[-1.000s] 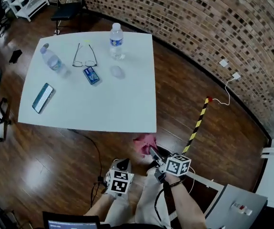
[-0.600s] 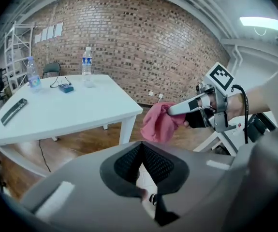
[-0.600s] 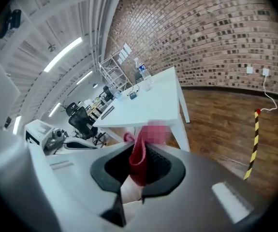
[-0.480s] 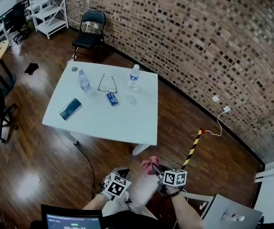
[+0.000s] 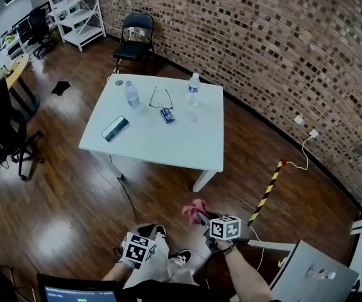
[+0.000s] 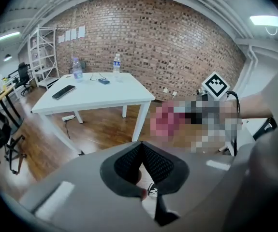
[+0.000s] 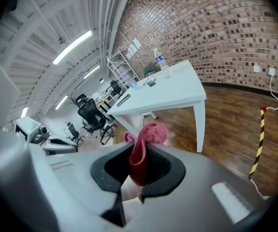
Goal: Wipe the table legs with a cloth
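Two grippers are hanging low in front of the person (image 5: pixel 158 266), well short of the white table (image 5: pixel 168 140), so no wiping is going on yet. The right gripper (image 5: pixel 201 217) is clenching a pink cloth (image 5: pixel 193 210). Seen from that gripper's own view, the jaws are pinching the cloth's lower part while a bunched wad is standing up above them. The left gripper (image 5: pixel 144 234) is sitting with its jaws pressed together on nothing.

The nearest table leg (image 5: pixel 204 180) is standing between the cloth and the tabletop, with bare wood floor (image 5: pixel 73 206) between leg and cloth. I'd judge the step in hand to be the approach to that leg.

To do it well, the person is going to need to crouch and bring the wad, not the jaw tips, against the leg's face. It would be best to start right under the tabletop, draw down to the floor, then come round the other faces. The loose wad could fold back, so steady pressure matters. A water bottle (image 5: pixel 194 89), glasses (image 5: pixel 160 98) and a phone (image 5: pixel 115 128) are resting on top, so a hard knock to the leg is worth avoiding.
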`<state>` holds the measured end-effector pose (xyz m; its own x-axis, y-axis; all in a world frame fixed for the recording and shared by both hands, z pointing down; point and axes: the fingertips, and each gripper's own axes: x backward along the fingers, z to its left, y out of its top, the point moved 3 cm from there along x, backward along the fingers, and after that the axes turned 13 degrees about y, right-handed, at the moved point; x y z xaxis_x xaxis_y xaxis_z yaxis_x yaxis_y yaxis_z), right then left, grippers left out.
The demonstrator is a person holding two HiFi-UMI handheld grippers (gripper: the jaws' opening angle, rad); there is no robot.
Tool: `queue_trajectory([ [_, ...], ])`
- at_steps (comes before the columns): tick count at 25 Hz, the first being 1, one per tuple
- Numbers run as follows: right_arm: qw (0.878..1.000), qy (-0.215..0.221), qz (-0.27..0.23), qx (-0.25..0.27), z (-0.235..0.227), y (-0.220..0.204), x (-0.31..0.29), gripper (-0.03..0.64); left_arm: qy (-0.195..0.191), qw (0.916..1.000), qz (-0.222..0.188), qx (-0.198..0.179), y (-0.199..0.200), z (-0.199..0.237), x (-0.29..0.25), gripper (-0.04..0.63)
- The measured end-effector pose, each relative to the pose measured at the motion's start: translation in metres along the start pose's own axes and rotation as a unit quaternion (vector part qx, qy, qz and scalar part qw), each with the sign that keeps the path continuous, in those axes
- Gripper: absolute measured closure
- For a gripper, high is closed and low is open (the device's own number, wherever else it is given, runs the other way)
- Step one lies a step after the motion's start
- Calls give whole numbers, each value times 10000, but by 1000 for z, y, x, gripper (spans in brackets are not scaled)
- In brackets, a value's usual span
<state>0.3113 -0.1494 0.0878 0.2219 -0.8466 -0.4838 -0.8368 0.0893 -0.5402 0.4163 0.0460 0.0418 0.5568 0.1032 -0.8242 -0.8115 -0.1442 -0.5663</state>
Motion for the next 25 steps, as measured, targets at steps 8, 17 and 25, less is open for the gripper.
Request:
queue_trajectory([
  [8,9994,-210,-232,174,65,4,-19,580,-37,9993,-157,332,-16,58,13,595],
  [17,9923,-952,-478,624,146,12,-35,580,-1281,9901,-464,-340,20,71,14,595],
  [25,9912,-863,-468,890,176,2,-45,581,-1573,9810,-544,-996,44,47,26,594],
])
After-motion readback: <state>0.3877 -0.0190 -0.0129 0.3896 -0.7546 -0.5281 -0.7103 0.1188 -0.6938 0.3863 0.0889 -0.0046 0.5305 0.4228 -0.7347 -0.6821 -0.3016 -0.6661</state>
